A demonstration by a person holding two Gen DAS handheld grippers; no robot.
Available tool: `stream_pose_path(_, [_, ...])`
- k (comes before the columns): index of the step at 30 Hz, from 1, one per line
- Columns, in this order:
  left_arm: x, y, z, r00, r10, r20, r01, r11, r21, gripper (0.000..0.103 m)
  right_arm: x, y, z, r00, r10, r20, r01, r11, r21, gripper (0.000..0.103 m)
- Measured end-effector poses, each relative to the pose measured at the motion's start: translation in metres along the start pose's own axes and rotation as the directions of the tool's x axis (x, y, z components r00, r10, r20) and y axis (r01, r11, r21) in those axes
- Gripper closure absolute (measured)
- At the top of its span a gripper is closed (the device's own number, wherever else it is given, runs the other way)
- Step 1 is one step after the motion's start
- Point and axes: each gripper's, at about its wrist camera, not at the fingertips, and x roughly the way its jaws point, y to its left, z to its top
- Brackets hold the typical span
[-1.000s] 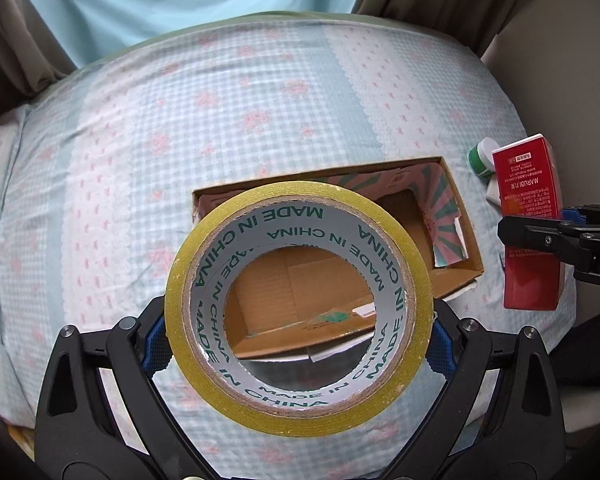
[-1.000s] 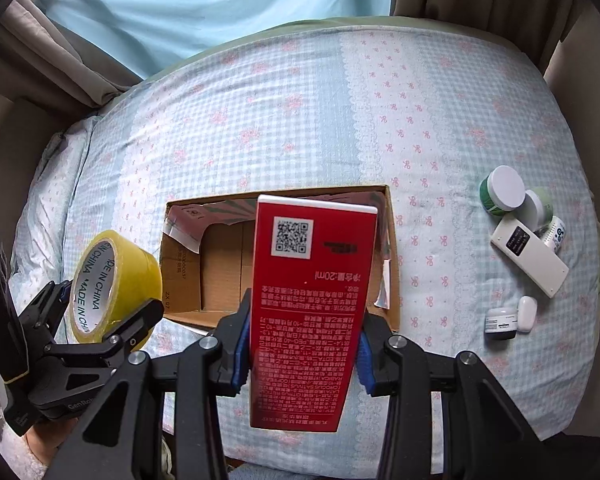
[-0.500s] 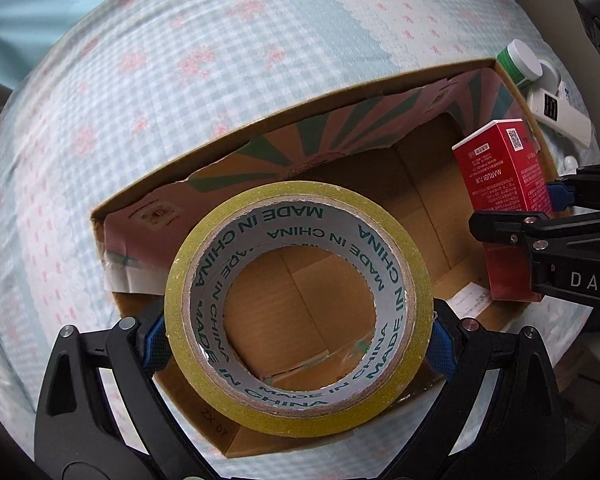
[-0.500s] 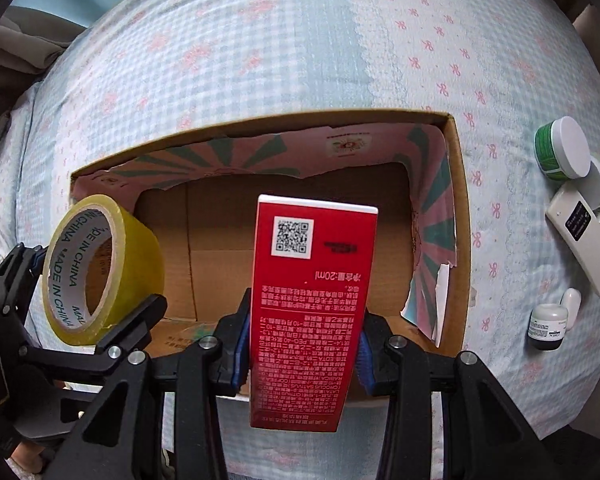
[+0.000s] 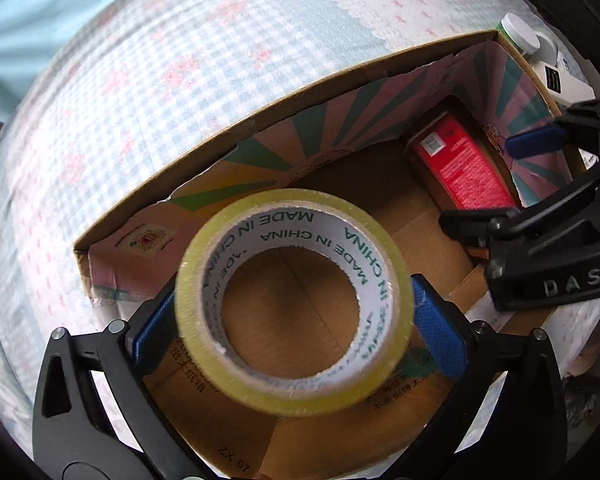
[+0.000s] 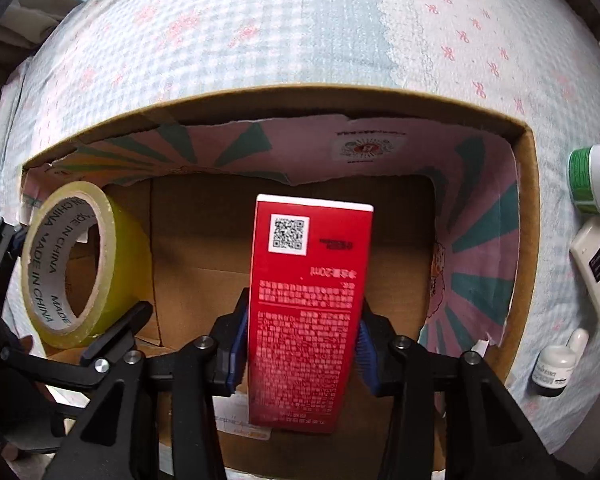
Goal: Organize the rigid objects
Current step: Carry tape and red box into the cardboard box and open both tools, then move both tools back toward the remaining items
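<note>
Tape roll [image 5: 294, 302] — yellow, its white core printed MADE IN CHINA — sits pinched between our left tongs [image 5: 294, 320], held inside the mouth of the cardboard box [image 6: 526, 168]. Our right tongs [image 6: 300, 344] clamp a red carton [image 6: 306, 312] by its sides, QR code facing up, low inside the same box toward its right end. Past the box wall, on the checked bedspread [image 6: 300, 32], we see a green jar with a white lid [image 6: 594, 180], a white remote [image 6: 598, 270] and a small white bottle [image 6: 554, 368] lying close together.
</note>
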Motion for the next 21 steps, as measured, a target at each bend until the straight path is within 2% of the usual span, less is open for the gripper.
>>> stream_pose_path(1, [-0.003, 0.0, -0.001, 1.0, 0.001, 0.001, -0.001, 1.0, 0.002, 0.0, -0.001, 0.0, 0.001, 1.0, 0.02, -0.014, -0.02, 1.0, -0.002, 0.0])
stream_pose_path(3, [-0.007, 0.002, -0.002, 1.0, 0.006, 0.0, -0.006, 1.0, -0.006, 0.0, -0.007, -0.004, 0.001, 0.997, 0.077, 0.002, -0.077, 0.997, 0.02, 0.0])
stream_pose_path(6, [-0.013, 0.006, -0.005, 1.0, 0.016, -0.003, -0.016, 0.999, -0.028, 0.0, -0.022, -0.01, -0.004, 0.99, 0.102, 0.093, -0.106, 0.994, 0.035, 0.0])
stream_pose_path(11, [-0.027, 0.01, -0.008, 1.0, 0.015, 0.011, -0.014, 0.997, -0.072, 0.0, -0.029, -0.014, -0.014, 0.991, 0.104, 0.079, -0.107, 0.994, 0.034, 0.0])
stream_pose_path(14, [-0.039, 0.01, -0.011, 1.0, 0.016, 0.025, -0.014, 0.995, -0.094, 0.0, -0.033, -0.012, -0.021, 0.997, 0.066, 0.051, -0.066, 0.998, 0.004, 0.0])
stream_pose_path(21, [-0.069, 0.019, -0.02, 0.997, -0.004, 0.074, 0.015, 0.987, -0.16, 0.0, -0.056, -0.006, -0.042, 0.995, 0.038, 0.092, -0.033, 0.998, -0.054, 0.0])
